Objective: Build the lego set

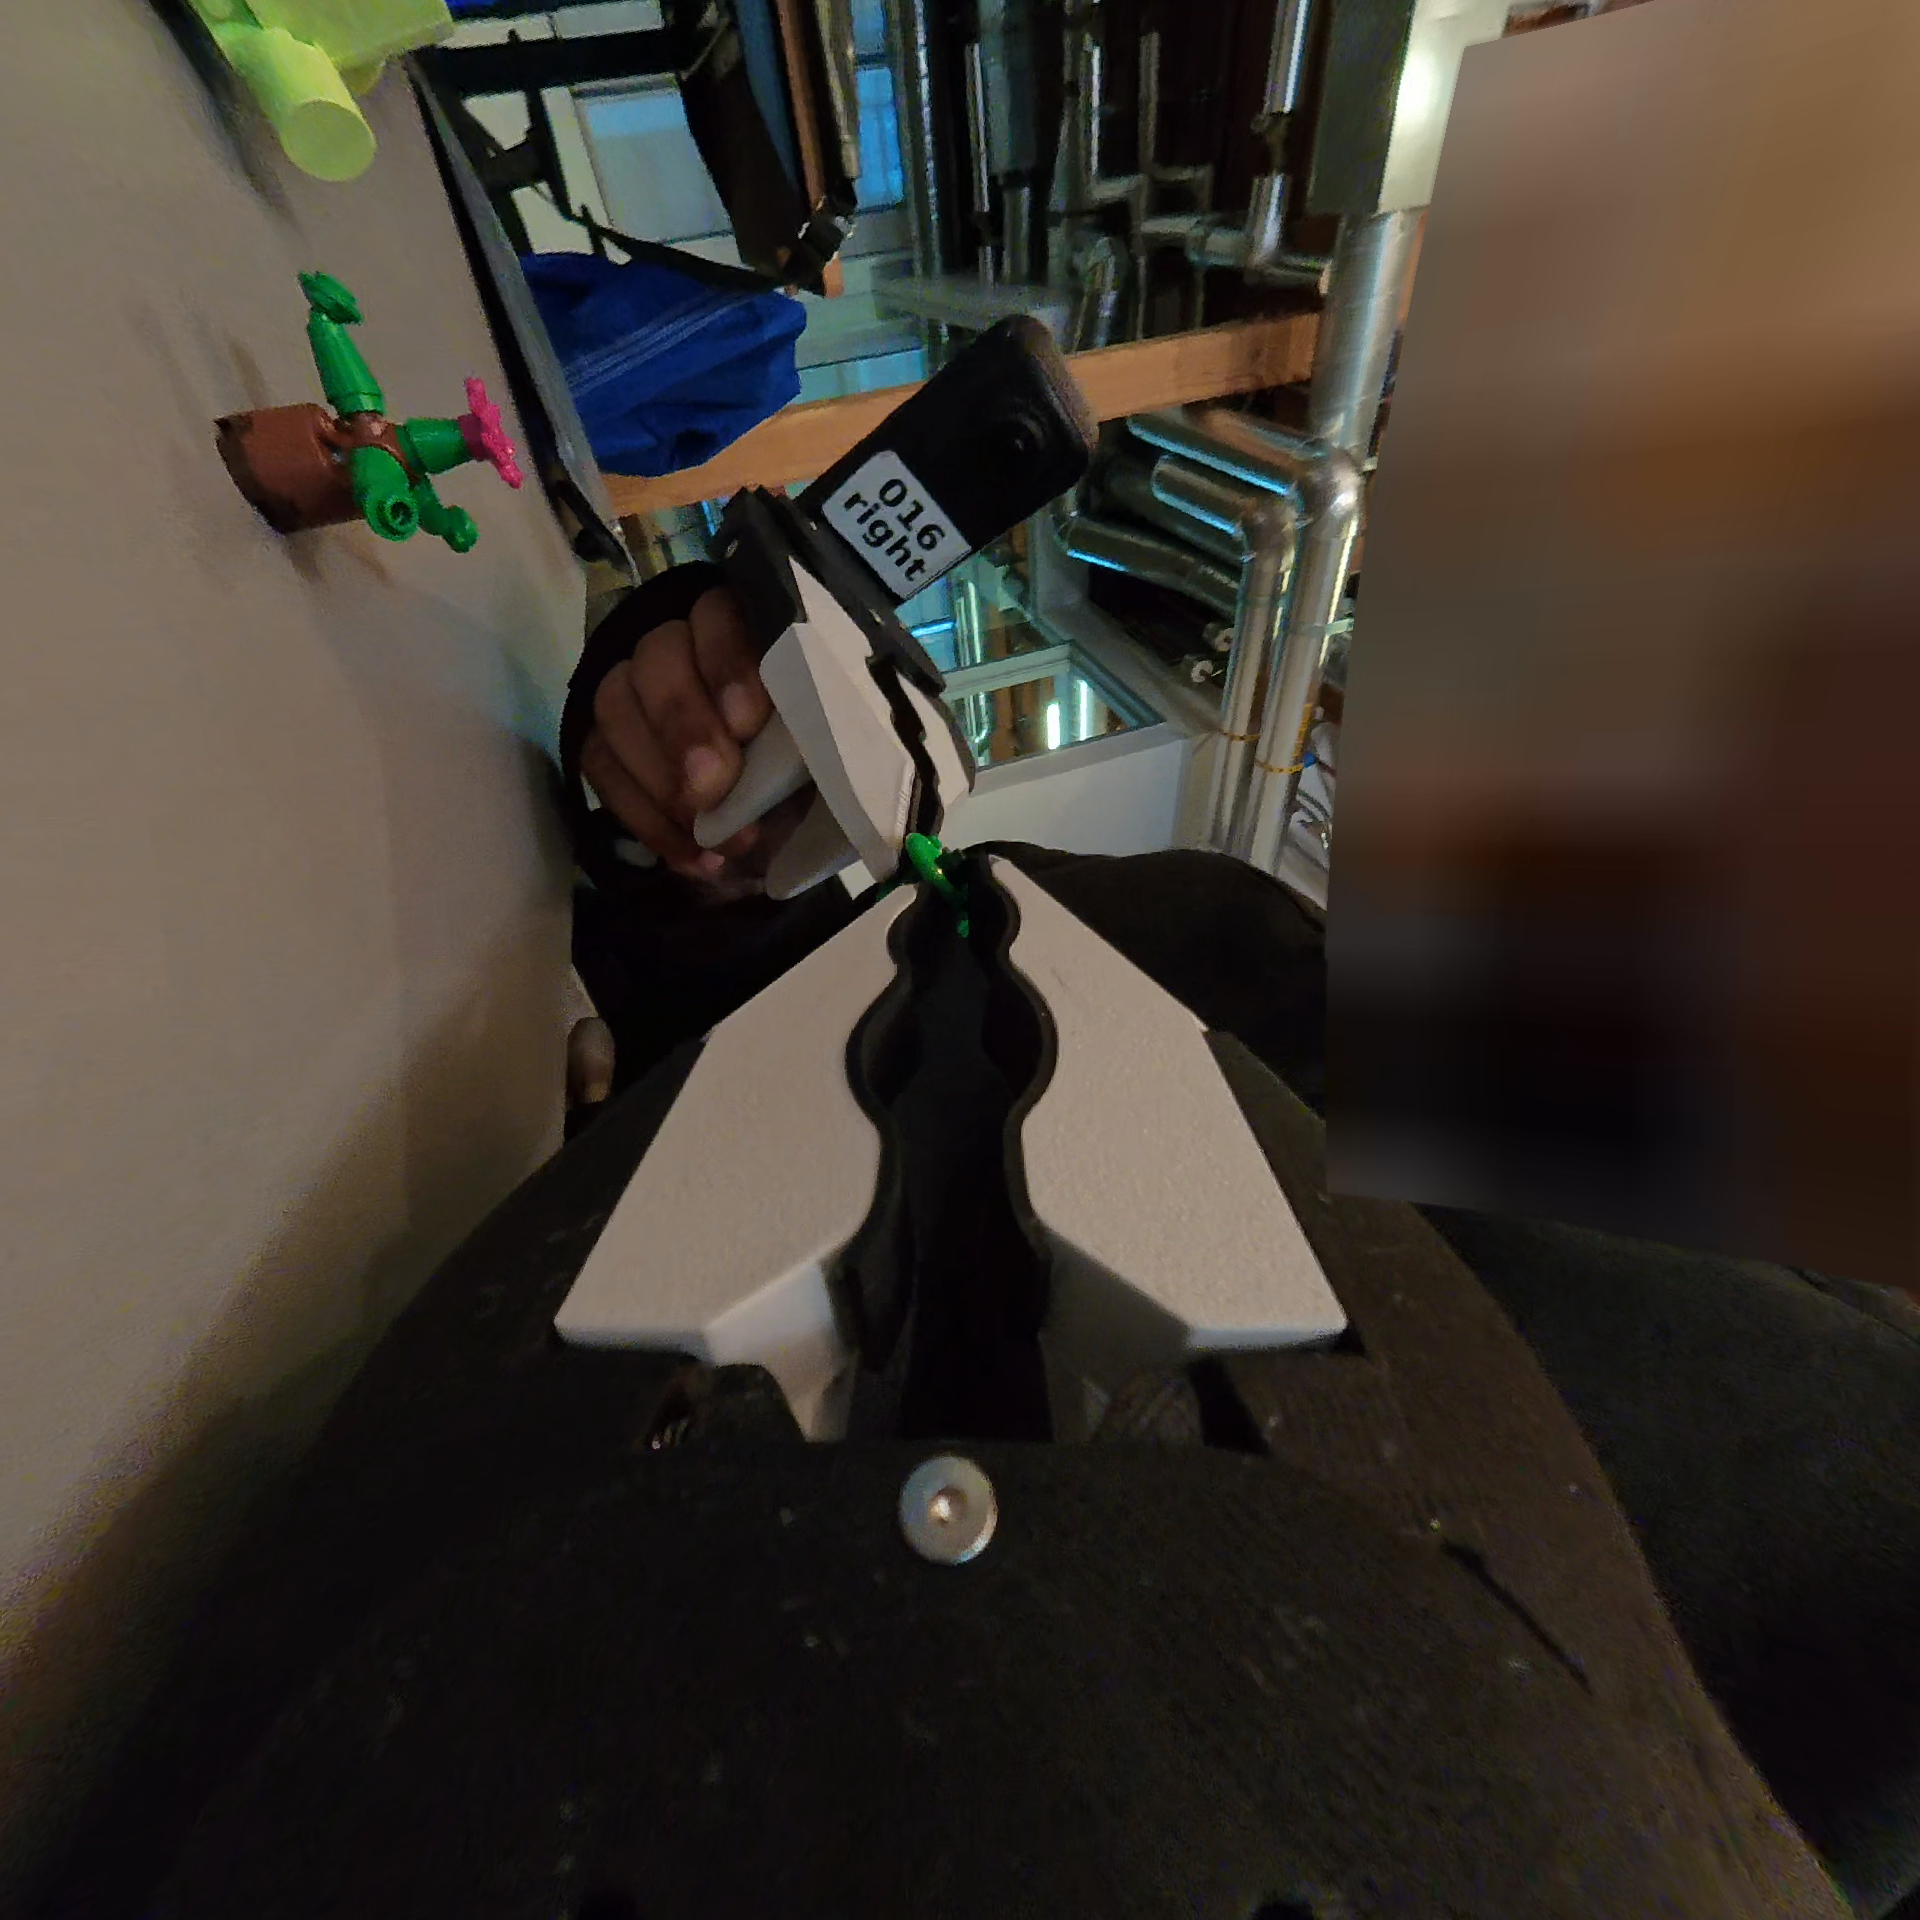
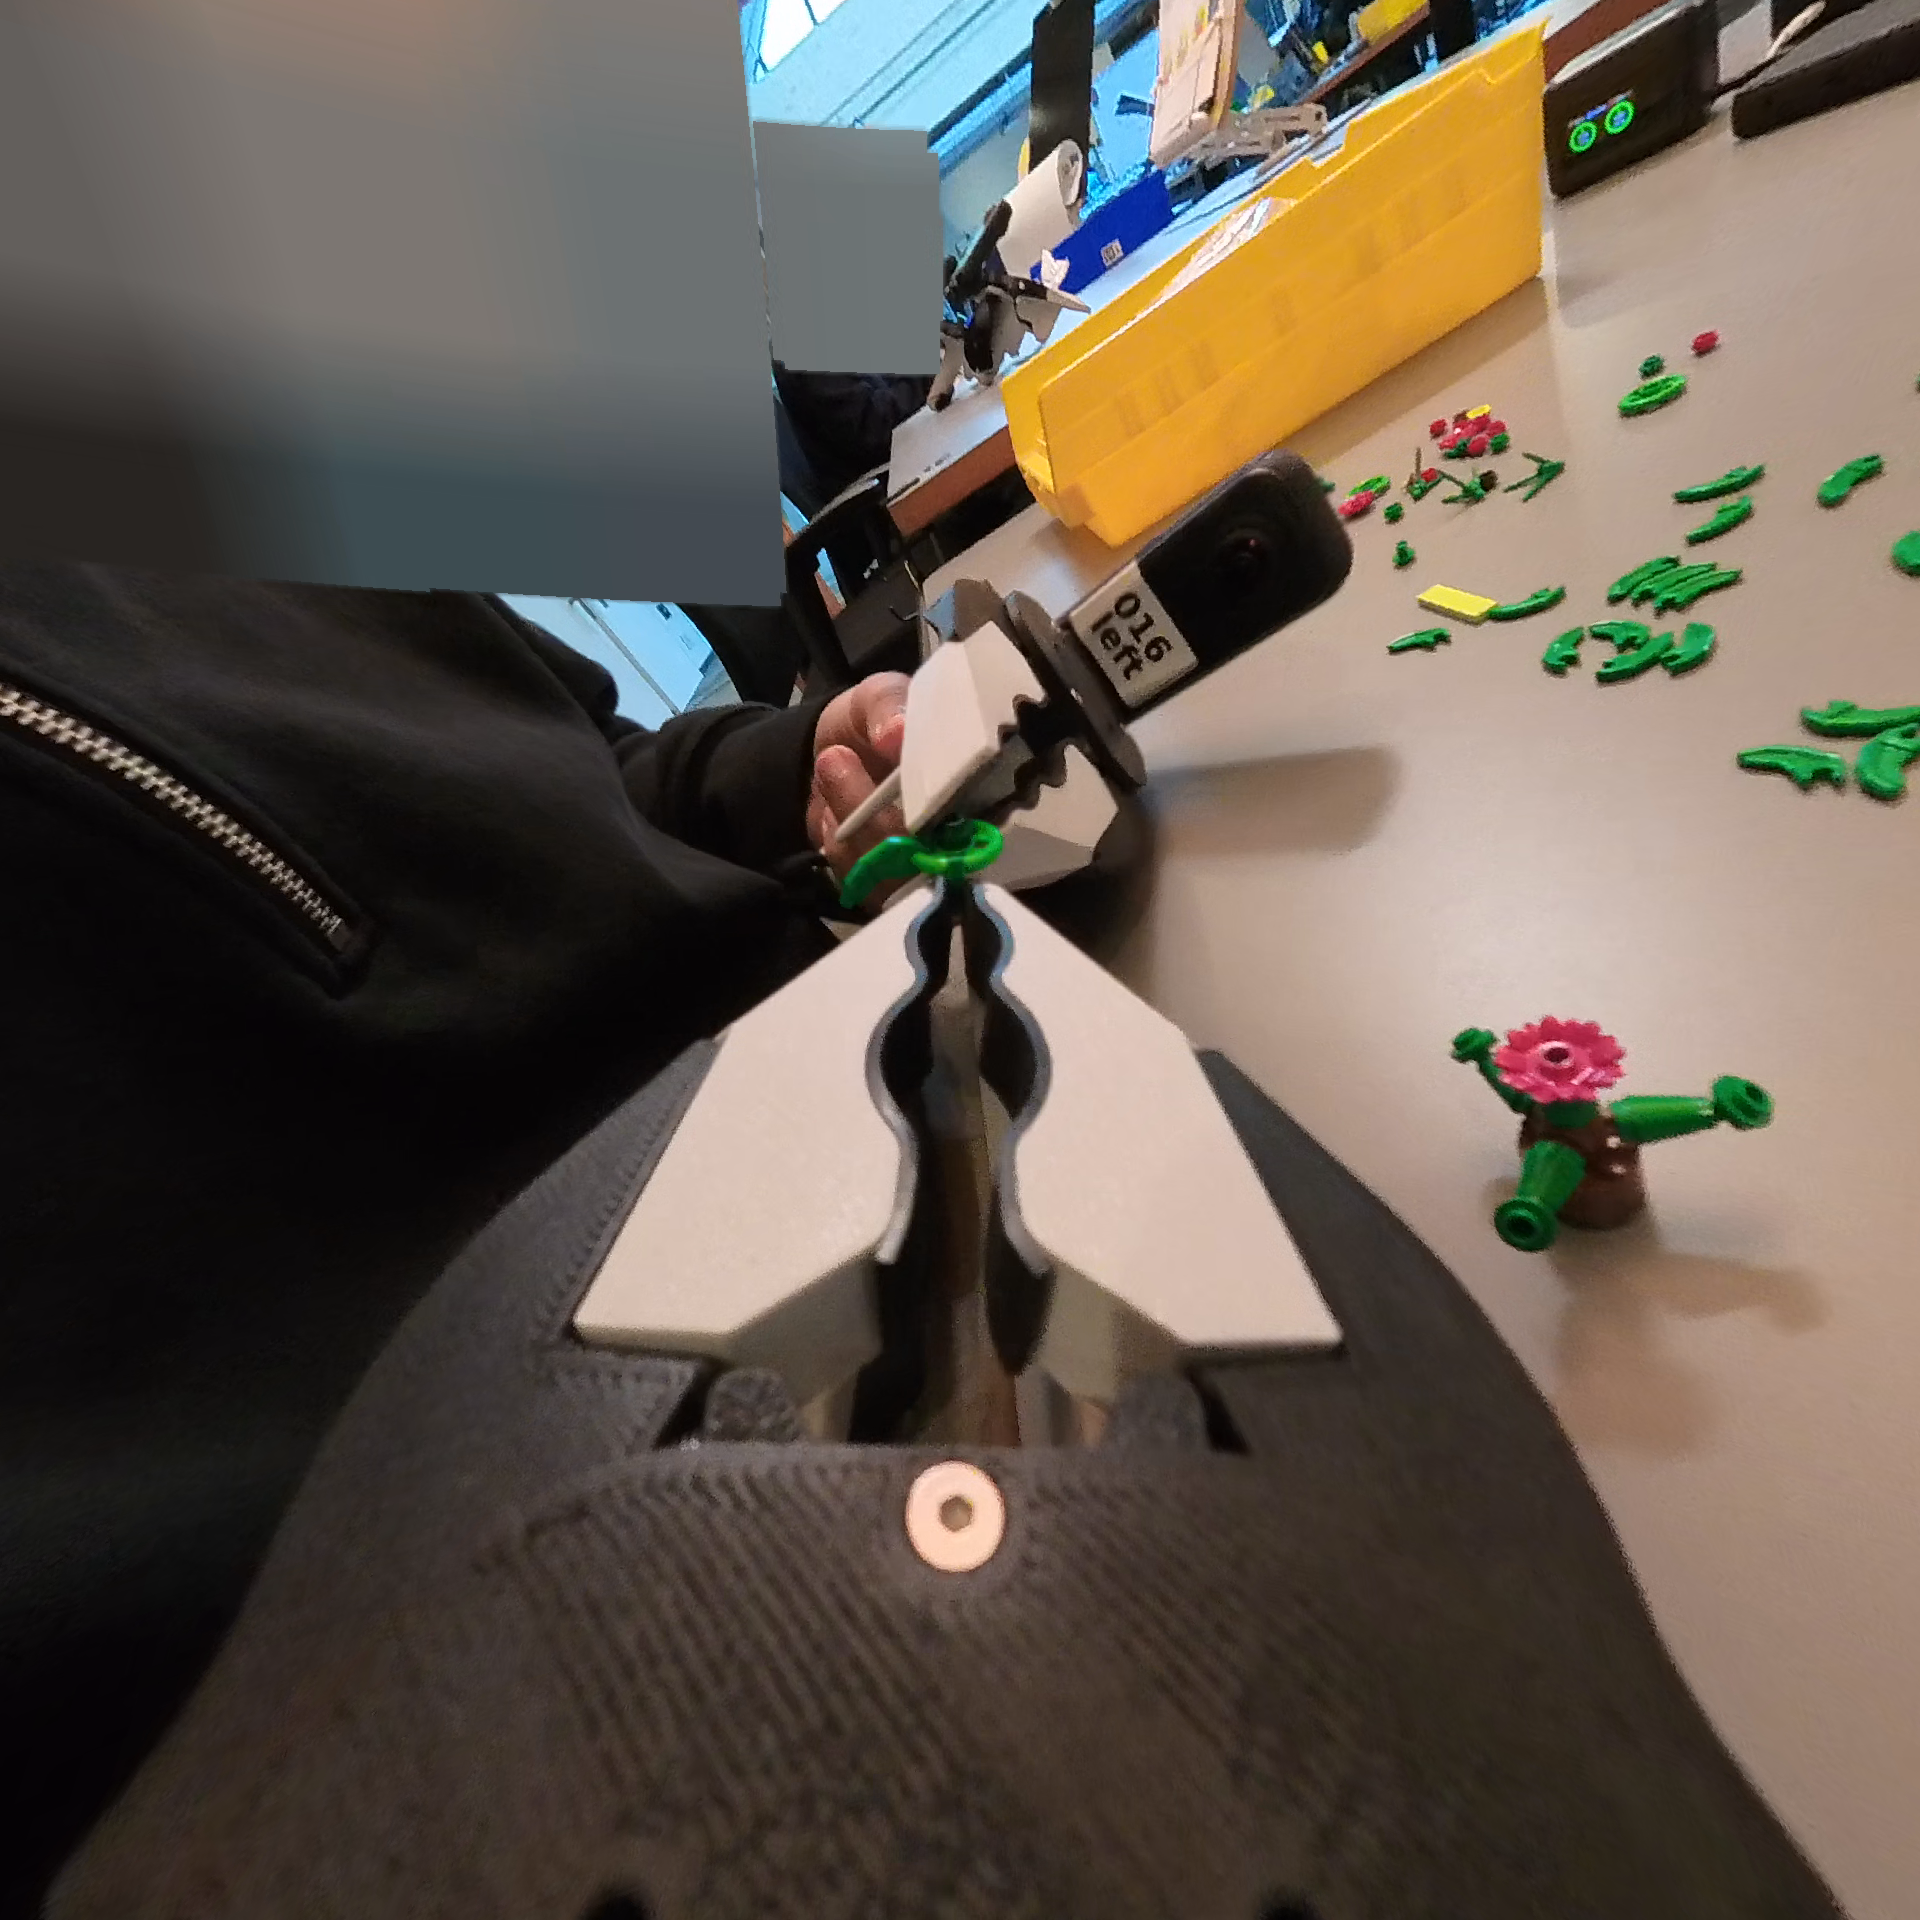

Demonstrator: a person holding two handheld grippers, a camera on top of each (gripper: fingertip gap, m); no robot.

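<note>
My left gripper (image 1: 943,883) and my right gripper (image 2: 951,896) meet tip to tip above the table edge, both shut on a small green leaf-and-ring lego piece (image 2: 930,854). It also shows in the left wrist view (image 1: 932,864). I cannot tell whether it is one piece or two joined. The right gripper (image 1: 909,840) comes in from above in the left wrist view. The left gripper (image 2: 964,831) shows beyond the piece in the right wrist view. A partly built plant (image 2: 1569,1132), with a brown pot, green stems and a pink flower, stands on the table; it also shows in the left wrist view (image 1: 364,447).
Several loose green leaf pieces (image 2: 1662,582), small red pieces (image 2: 1465,431) and a yellow tile (image 2: 1455,601) lie on the beige table (image 2: 1351,935). A yellow bin (image 2: 1299,291) and a black device (image 2: 1621,104) stand behind. A person's black jacket (image 2: 312,883) fills the left. The tips of both grippers are at nearly the same place. Between my right fingertips and the partly built plant (image 2: 1569,1132) there is roughly 10 cm.
</note>
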